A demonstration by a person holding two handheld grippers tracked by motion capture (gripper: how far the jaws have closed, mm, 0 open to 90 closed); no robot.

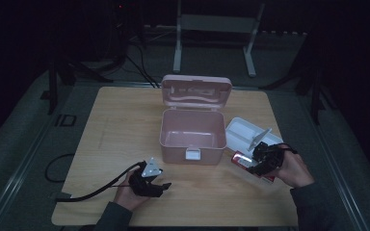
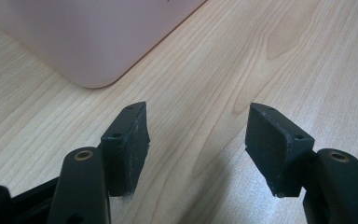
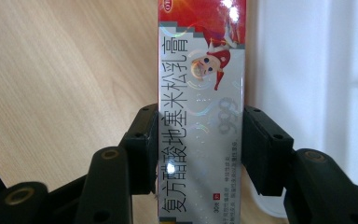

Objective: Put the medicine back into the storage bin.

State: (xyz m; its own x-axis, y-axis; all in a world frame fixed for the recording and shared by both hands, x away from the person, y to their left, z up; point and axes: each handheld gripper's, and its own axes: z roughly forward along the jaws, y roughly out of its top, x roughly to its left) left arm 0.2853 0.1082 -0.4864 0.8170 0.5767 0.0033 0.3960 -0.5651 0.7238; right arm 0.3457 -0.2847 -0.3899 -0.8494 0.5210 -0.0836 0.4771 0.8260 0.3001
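A pink plastic box (image 1: 192, 144) stands open in the middle of the wooden table, its lid (image 1: 196, 90) tipped back. To its right, my right gripper (image 1: 260, 163) is shut on a long red and silver ointment carton (image 1: 243, 160). In the right gripper view the two pads press on the carton's (image 3: 200, 93) long sides, just off the table. My left gripper (image 1: 161, 186) rests near the front edge, left of the box. Its jaws stand apart in the left gripper view, where my left gripper (image 2: 198, 140) has only bare wood between its pads and the box's corner (image 2: 88, 32) just beyond.
A white tray (image 1: 243, 131) lies right of the pink box, beside the carton, and its pale surface (image 3: 303, 70) shows behind the carton. The left gripper's cable (image 1: 96, 191) trails off the table's front left. A metal stand (image 1: 212, 29) is beyond the far edge.
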